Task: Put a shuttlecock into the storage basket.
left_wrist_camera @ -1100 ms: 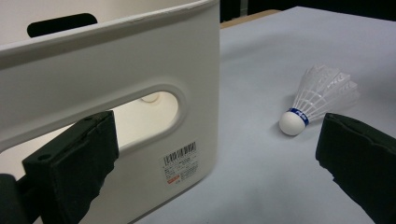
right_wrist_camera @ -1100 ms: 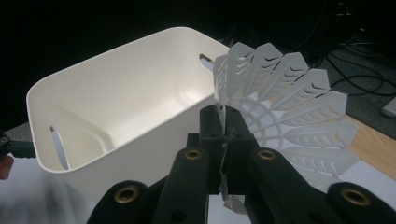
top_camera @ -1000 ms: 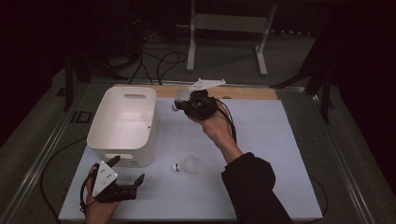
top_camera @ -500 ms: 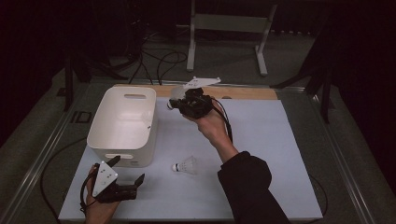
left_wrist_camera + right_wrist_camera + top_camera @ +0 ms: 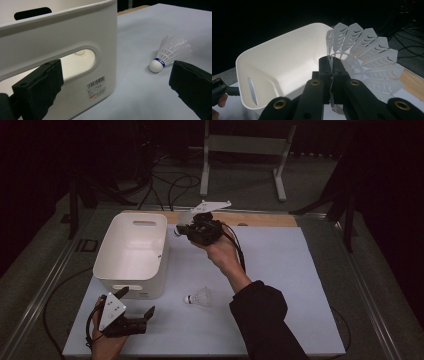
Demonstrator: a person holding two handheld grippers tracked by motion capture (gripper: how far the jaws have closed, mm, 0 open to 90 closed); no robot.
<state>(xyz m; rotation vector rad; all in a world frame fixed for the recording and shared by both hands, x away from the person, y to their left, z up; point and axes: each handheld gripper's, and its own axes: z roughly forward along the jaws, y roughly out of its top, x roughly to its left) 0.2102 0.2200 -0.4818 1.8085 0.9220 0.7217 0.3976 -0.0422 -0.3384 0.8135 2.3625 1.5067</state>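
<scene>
A white plastic bin (image 5: pixel 131 289) with handle slots stands on the left of the pale mat. Just right of its far corner, my right gripper (image 5: pixel 188 231) hovers, shut on the feather skirt of a white shuttlecock (image 5: pixel 181 224). In the right gripper view the jaws (image 5: pixel 332 67) pinch that skirt (image 5: pixel 367 57) edge-on, with the bin's hollow (image 5: pixel 287 55) beyond. A second shuttlecock (image 5: pixel 199 297) with a blue band lies on the mat in front of the bin. My left gripper (image 5: pixel 137 317) rests open near the front edge; its view shows the bin wall (image 5: pixel 75 32) and that shuttlecock (image 5: pixel 170 53) between wide jaws (image 5: pixel 117 82).
The mat (image 5: pixel 290 270) covers the table, with a wooden strip (image 5: pixel 265 219) along its back edge. Behind the table stand a metal frame (image 5: pixel 240 150) and loose cables (image 5: pixel 170 185) on the floor. A cable trails from the right gripper along the forearm.
My right gripper has moved a little left toward the bin's far corner, still carrying the shuttlecock. The left gripper and the lying shuttlecock have stayed put.
</scene>
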